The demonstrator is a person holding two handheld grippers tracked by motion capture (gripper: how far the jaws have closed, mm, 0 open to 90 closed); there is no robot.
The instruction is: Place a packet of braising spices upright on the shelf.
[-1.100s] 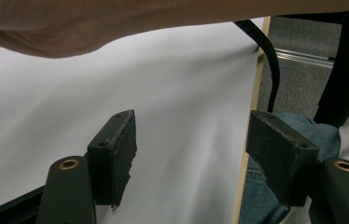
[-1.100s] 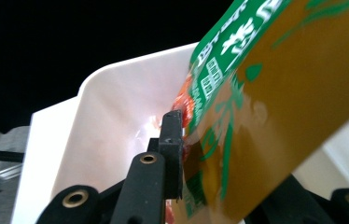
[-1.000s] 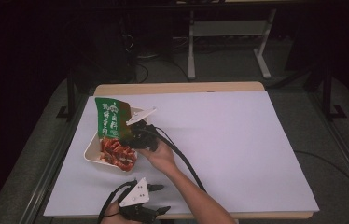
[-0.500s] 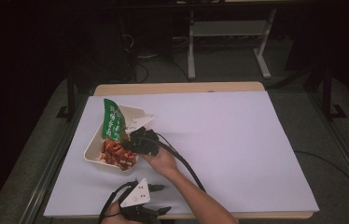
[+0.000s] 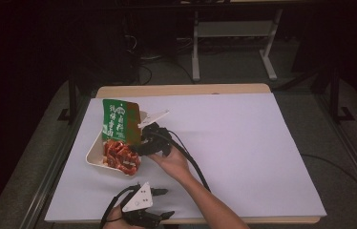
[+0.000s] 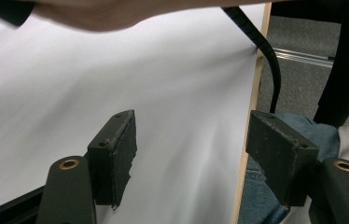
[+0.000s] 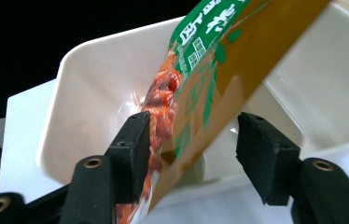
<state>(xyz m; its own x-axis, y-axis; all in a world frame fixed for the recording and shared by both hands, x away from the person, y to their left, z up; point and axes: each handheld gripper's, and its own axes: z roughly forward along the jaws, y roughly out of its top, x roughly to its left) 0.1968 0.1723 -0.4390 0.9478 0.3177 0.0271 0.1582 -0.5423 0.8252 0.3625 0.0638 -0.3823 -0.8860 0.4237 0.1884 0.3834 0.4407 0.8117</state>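
Tongs [image 7: 191, 154] just opened, green snack bag [image 7: 219, 88] standing loose in white tray [image 7: 88, 79].

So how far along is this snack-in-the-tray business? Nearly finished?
Well along, I'd guess. Done: the snack packet stands in the white tray, leaning on its far side, red end down. In hand: the right claw has just been opening; the packet sits between its jaws, and the right-hand pad is clear of it. Left: pulling that claw clear. The left claw waits open over the table's near edge.

Lab-like room, paper-covered table [image 5: 243, 143], metal stand [image 5: 234, 43], floor cables [image 5: 167, 57]
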